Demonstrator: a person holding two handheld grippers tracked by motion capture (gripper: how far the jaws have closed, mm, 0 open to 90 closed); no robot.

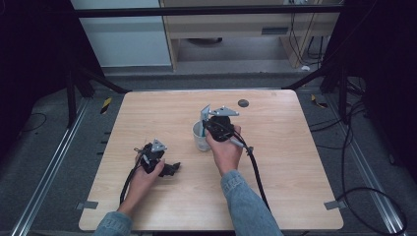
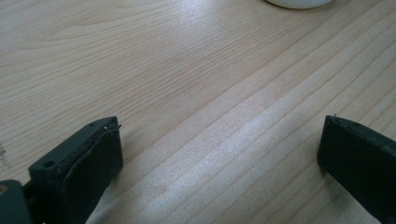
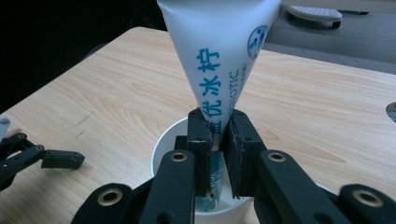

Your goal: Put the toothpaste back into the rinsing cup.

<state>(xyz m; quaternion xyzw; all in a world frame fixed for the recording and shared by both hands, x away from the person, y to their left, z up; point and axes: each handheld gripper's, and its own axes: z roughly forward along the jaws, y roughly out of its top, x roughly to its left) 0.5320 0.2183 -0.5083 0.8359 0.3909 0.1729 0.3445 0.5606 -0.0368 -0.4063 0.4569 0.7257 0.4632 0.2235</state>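
Note:
A white tube (image 3: 224, 56) with blue print stands upright, its narrow lower end inside a white cup (image 3: 163, 140) and its flat wide end up. My right gripper (image 3: 218, 130) is shut on the tube just above the cup's rim. From above, the tube (image 1: 204, 115) rises out of the cup (image 1: 199, 138) under the right gripper (image 1: 216, 127) at the table's middle. My left gripper (image 1: 171, 169) rests low on the table to the left, and its jaws (image 2: 219, 154) stand wide open with bare wood between them. The cup's base (image 2: 299, 3) peeks in at the top edge.
The wooden table (image 1: 285, 162) carries a small dark round disc (image 1: 243, 103) near its far edge. Black cables trail from both grippers toward the near edge. Dark frame legs and floor cables surround the table.

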